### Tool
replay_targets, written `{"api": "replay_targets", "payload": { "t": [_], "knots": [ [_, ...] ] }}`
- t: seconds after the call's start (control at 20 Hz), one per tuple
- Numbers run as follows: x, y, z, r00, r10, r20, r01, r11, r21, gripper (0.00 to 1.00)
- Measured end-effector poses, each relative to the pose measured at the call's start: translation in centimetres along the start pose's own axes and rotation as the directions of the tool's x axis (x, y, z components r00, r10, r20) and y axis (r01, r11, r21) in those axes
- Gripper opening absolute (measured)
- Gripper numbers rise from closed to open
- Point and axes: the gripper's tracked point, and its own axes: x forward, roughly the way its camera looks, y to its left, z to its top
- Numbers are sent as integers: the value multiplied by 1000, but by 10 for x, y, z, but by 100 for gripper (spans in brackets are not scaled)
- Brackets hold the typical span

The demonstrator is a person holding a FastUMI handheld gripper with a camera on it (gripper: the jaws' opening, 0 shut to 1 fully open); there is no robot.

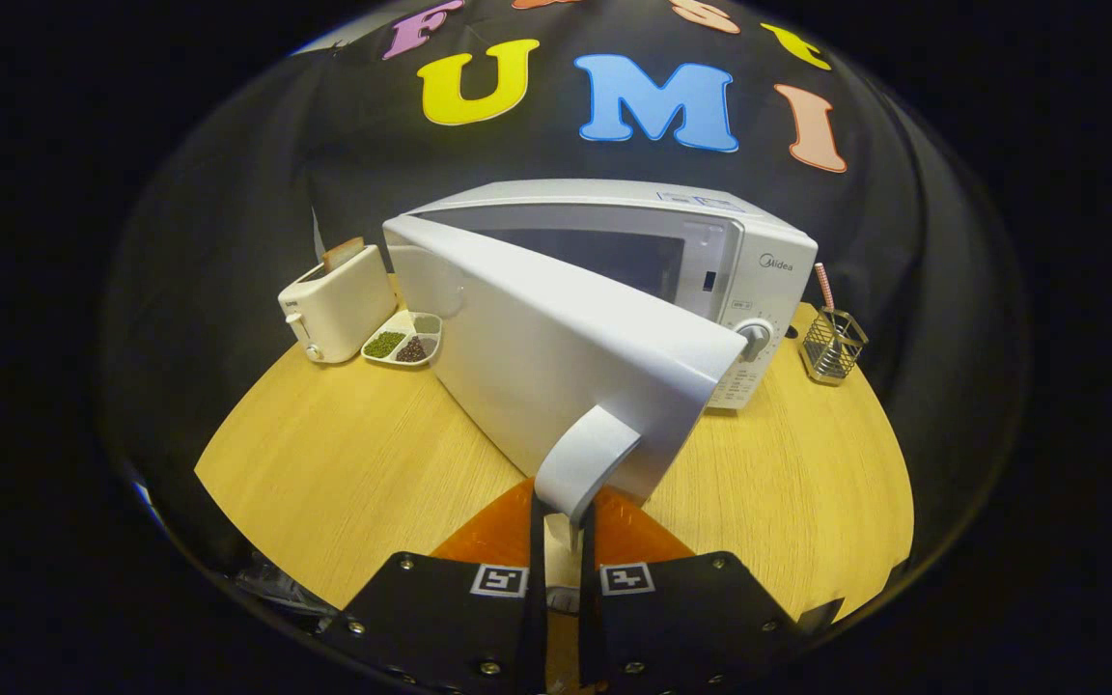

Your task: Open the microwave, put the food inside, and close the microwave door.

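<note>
Toaster (338, 301), sectioned dish (405, 339) beside it; wire basket (833, 346) on table (344, 454).

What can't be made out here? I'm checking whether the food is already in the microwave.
- Microwave cavity: gripper view, screened by the half-open door.
- Door handle's lower end: pinched inside the gripper.
- Food: none identifiable; divided dish contents too small.

Your gripper (562, 541) points fwd and level, low over the tabletop (344, 463). Jaws nearly together, both fingers (535, 550) pressed on the door handle (583, 463).
</note>
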Motion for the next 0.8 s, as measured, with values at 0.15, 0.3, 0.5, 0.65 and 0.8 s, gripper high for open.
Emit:
{"api": "replay_targets", "payload": {
  "t": [0.15,0.3,0.5,0.65,0.8],
  "knots": [
    [-8,16,-6,999,31,-16,-31,999,-17,18],
    [-17,26,-9,999,42,-16,-42,999,-26,20],
    [-25,40,-16,998,61,-32,-62,998,-14,21],
    [-28,50,-23,997,66,-47,-67,997,-27,21],
    [-33,63,-30,995,72,-64,-75,996,-48,21]
  ]
}}
